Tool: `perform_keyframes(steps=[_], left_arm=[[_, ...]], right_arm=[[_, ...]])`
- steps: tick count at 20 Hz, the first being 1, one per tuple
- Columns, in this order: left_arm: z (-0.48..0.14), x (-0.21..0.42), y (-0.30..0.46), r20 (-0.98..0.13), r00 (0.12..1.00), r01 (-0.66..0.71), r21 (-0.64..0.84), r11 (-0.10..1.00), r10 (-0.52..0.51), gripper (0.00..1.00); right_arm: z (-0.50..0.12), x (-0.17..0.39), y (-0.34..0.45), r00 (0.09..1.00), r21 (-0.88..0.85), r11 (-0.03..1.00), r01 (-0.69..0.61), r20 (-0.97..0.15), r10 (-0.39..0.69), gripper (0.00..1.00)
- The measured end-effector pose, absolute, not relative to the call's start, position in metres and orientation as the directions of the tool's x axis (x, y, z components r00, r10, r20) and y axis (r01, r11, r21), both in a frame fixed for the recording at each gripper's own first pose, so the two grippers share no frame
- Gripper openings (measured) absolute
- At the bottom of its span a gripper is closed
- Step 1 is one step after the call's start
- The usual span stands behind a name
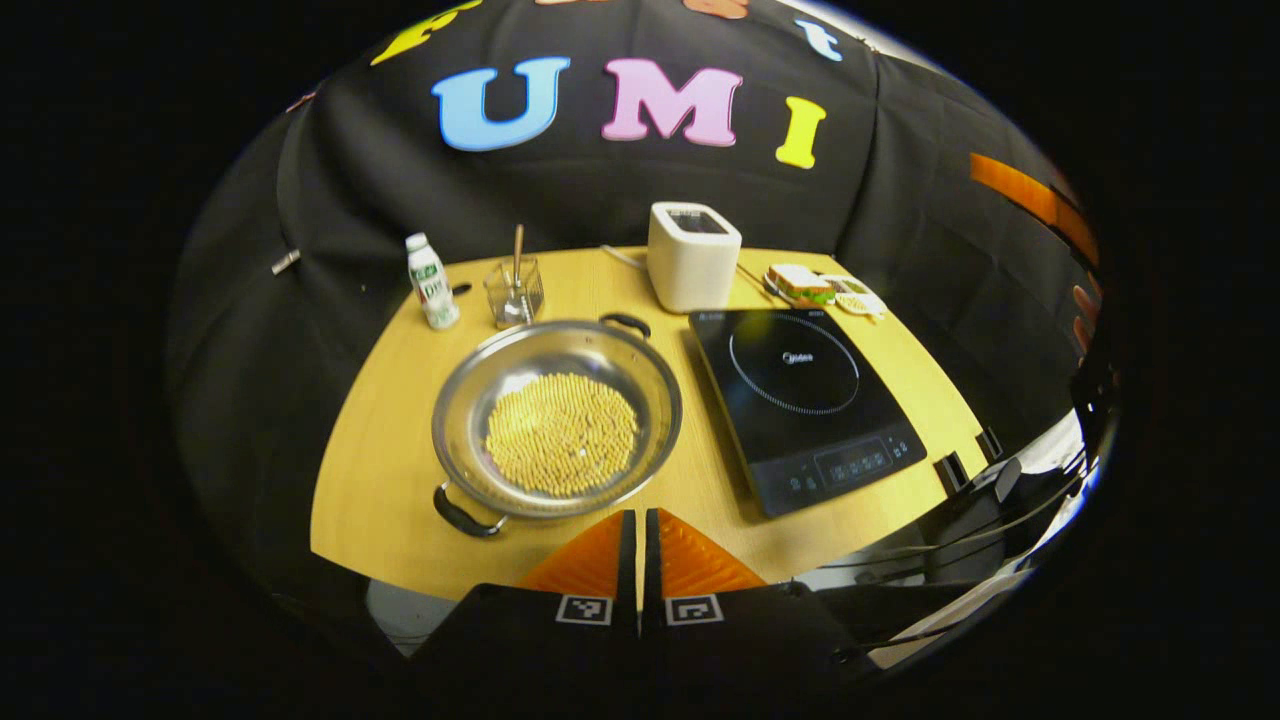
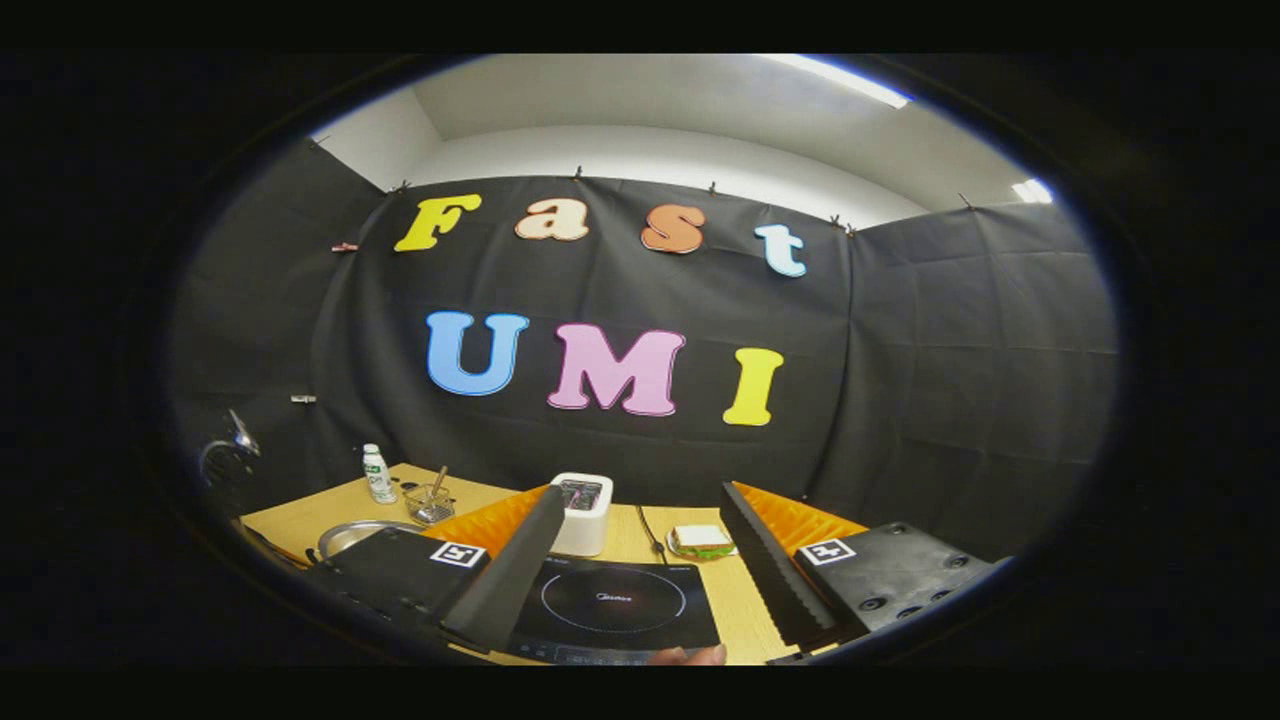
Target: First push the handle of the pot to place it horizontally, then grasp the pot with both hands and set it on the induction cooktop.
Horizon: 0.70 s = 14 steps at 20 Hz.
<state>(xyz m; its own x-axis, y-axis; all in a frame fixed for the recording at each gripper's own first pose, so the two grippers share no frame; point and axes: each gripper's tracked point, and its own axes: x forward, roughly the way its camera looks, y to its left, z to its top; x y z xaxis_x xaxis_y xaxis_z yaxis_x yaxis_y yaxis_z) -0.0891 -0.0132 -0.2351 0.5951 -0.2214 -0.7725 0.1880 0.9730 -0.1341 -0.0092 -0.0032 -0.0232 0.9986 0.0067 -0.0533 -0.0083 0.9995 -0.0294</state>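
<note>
At the back of the table (image 1: 400,500) stand a small bottle (image 1: 431,283), a clear glass (image 1: 514,292) with a utensil in it, and a white toaster (image 1: 692,256), with a sandwich (image 1: 800,284) off to one side. The induction cooktop (image 1: 806,400) lies bare, just beside the pot (image 1: 557,418). The pot sits on the table left of the cooktop: shiny, shallow, a bed of pale beans inside, one dark handle (image 1: 466,513) at its near-left rim and another (image 1: 626,322) at the far-right, so the handles lie on a slant. The left gripper (image 1: 640,545) hovers off the table's near edge, fingers clenched together, holding nothing. The right gripper (image 2: 640,560) hangs above the cooktop, fingers spread wide, released.
</note>
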Motion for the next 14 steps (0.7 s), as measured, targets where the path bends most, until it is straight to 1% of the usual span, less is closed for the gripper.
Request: perform_keyframes(steps=[2, 3, 4, 7, 9, 11, 14], left_arm=[[-0.252, -0.095, -0.001, -0.812, 0.535, 0.182, -0.156, 0.971, -0.231, 0.05], [-0.264, -0.094, 0.006, -0.830, 0.505, 0.184, -0.165, 0.969, -0.237, 0.05], [-0.273, -0.094, 0.013, -0.845, 0.475, 0.190, -0.173, 0.966, -0.245, 0.05], [-0.304, -0.098, 0.023, -0.886, 0.347, 0.215, -0.245, 0.945, -0.308, 0.05], [-0.320, -0.095, 0.036, -0.903, 0.284, 0.219, -0.266, 0.939, -0.323, 0.05], [-0.329, -0.087, 0.051, -0.918, 0.260, 0.226, -0.245, 0.943, -0.301, 0.05], [-0.333, -0.073, 0.065, -0.927, 0.251, 0.241, -0.218, 0.946, -0.278, 0.05]], right_arm=[[-0.024, -0.011, -0.005, 0.998, -0.031, 0.999, -0.006, -0.057, 0.004, 0.98], [-0.025, -0.011, -0.006, 0.998, -0.033, 0.999, -0.003, -0.057, 0.001, 0.96], [-0.025, -0.012, -0.008, 0.998, -0.034, 0.999, 0.000, -0.057, -0.002, 0.96], [-0.027, -0.013, -0.012, 0.998, -0.039, 0.999, 0.008, -0.062, -0.010, 0.98], [-0.028, -0.014, -0.016, 0.998, -0.044, 0.999, 0.019, -0.065, -0.022, 0.98], [-0.027, -0.014, -0.018, 0.998, -0.045, 0.999, 0.027, -0.064, -0.030, 0.98], [-0.029, -0.015, -0.019, 0.997, -0.048, 0.998, 0.032, -0.063, -0.035, 0.98]])
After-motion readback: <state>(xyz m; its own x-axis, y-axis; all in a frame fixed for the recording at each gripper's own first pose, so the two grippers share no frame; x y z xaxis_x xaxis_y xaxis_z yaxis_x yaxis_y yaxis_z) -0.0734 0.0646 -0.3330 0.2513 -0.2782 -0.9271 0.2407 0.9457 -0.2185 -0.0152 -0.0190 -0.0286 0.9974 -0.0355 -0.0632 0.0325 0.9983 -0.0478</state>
